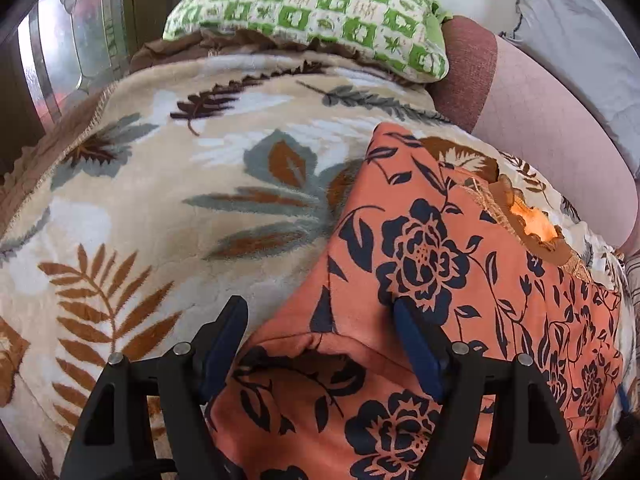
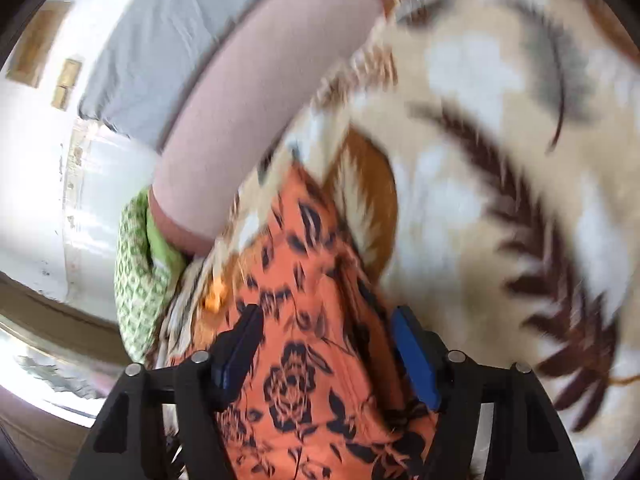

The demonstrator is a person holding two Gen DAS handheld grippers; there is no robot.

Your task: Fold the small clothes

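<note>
- Left wrist view: the left claw (image 1: 320,320) stands wide apart over the orange floral garment (image 1: 432,280), which lies on the leaf-print blanket (image 1: 168,208). One blue pad hangs above the blanket, the other over the cloth, neither one pinching. A green checked pillow (image 1: 312,12) sits at the far end.
- Right wrist view, blurred: the right claw (image 2: 328,344) is spread too, the garment (image 2: 304,380) running between its pads, unclamped. Blanket (image 2: 500,160) to the right, pillow (image 2: 136,272) at left.
</note>
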